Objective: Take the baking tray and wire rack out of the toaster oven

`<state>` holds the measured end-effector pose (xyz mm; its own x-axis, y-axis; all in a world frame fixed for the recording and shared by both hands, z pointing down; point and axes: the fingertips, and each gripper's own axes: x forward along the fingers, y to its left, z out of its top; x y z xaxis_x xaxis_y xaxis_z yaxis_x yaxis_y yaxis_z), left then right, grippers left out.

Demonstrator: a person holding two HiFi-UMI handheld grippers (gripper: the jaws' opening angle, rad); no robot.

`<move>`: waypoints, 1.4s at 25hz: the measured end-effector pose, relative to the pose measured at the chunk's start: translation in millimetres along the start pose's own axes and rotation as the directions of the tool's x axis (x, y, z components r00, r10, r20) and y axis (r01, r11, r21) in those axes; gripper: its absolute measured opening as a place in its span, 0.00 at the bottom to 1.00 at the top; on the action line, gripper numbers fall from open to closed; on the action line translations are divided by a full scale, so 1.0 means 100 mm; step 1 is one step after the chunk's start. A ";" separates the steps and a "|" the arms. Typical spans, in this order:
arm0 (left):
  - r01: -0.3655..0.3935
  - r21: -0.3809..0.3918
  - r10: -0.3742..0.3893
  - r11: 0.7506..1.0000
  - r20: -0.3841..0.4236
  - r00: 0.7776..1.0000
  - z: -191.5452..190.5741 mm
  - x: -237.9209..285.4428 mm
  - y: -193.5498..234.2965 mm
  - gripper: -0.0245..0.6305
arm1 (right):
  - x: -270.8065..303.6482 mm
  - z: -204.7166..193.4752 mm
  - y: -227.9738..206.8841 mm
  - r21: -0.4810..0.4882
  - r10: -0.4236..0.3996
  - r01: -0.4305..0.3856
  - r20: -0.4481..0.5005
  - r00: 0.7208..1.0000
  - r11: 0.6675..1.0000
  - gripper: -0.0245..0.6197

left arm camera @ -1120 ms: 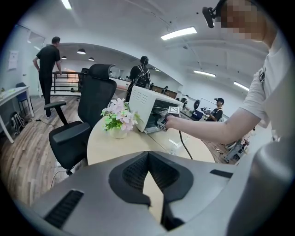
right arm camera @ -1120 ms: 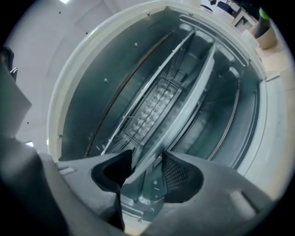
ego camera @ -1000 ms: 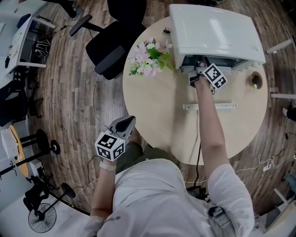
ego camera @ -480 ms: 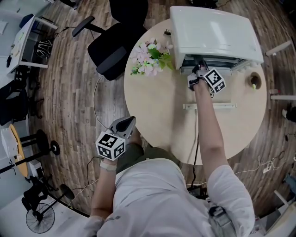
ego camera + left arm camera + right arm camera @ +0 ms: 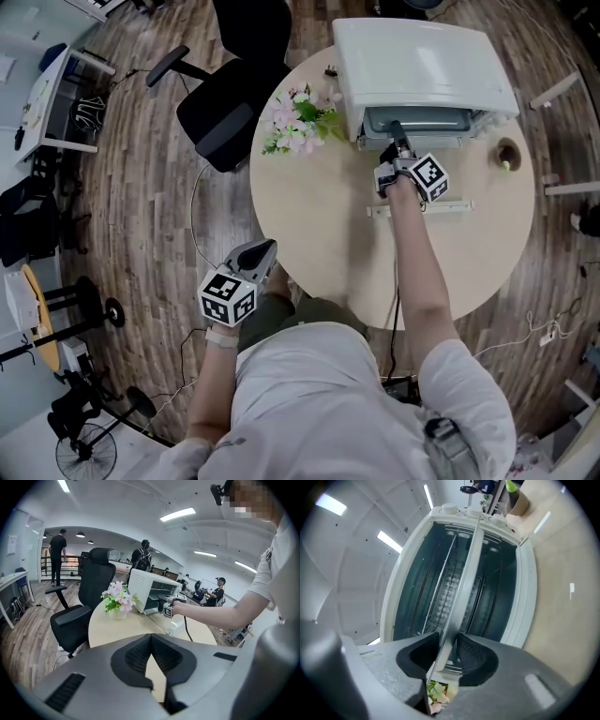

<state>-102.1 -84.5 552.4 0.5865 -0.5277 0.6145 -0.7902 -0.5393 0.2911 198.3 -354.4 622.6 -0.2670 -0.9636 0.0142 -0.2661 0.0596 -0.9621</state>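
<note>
**Head view:** The white toaster oven (image 5: 422,61) is seen at the far edge of the round table (image 5: 319,244), with its door folded down and flowers (image 5: 300,122) set just beside it. The right gripper (image 5: 397,150) is held at the oven's dark mouth. The left gripper (image 5: 262,251) is kept low at the near table edge, well apart from the oven.

**Left gripper view:** The left gripper (image 5: 151,637) is shown with its jaw tips brought together and nothing between them. The toaster oven (image 5: 145,588) and the right gripper (image 5: 169,609) are seen across the table.

**Right gripper view:** The jaws of the right gripper (image 5: 447,638) have just been closing and are narrowed onto the front rim of the baking tray (image 5: 466,578). The tray is seen edge-on and is still lodged inside the oven. The wire rack (image 5: 443,597) is also seen inside, beside the tray.
</note>
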 end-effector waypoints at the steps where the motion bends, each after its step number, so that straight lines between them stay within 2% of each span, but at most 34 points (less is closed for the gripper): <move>1: 0.002 0.004 -0.002 1.000 0.000 1.000 -0.01 -0.01 -0.01 0.04 | -0.04 -0.01 0.00 0.013 0.002 -0.002 0.003 1.000 1.000 0.23; 8: 0.025 0.016 -0.025 1.000 0.001 1.000 -0.08 -0.09 -0.03 0.04 | -0.36 -0.10 -0.01 0.084 0.010 -0.012 0.021 1.000 0.996 0.21; 15: 0.078 0.044 -0.079 0.996 0.012 0.997 -0.02 -0.17 0.00 0.04 | -0.73 -0.16 0.02 0.143 -0.003 -0.005 0.057 0.998 0.990 0.19; 35: 0.249 0.142 -0.252 0.958 -0.002 0.968 0.00 -0.15 -0.16 0.04 | -1.75 -0.37 0.01 0.187 -0.064 0.037 0.139 0.988 0.982 0.16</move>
<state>-98.4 -68.3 538.4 0.7660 -0.3735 0.5233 -0.5856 -0.7412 0.3281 210.0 -176.0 629.1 -0.1184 -0.9923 0.0377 -0.0976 -0.0261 -0.9949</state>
